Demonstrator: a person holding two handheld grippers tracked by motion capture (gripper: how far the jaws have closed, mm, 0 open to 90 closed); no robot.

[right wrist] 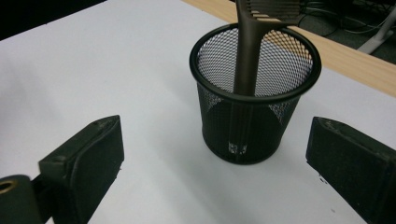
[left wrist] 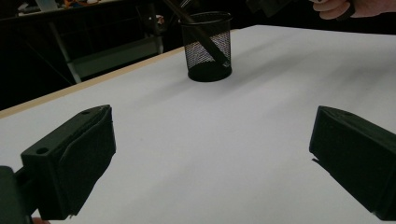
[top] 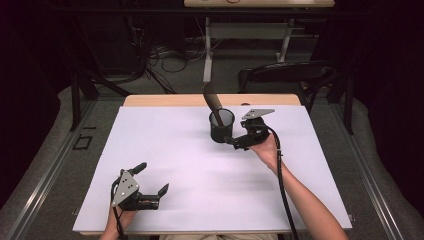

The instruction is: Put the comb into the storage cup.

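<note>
White tabletop (right wrist: 93, 60), unmarked mesh cup (right wrist: 252, 126)

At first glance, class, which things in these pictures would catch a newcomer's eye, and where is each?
The black mesh cup stands toward the far middle of the white table, with a brown comb leaning out of it, handle down. The right tongs sit open just beside the cup, gripping nothing. The left tongs rest open near the table's front left corner.

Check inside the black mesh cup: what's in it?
One brown comb stands handle-down in the mesh cup, leaning on the rim, teeth end sticking out above. Through the mesh nothing else shows, though the very bottom is too dark to tell.
</note>
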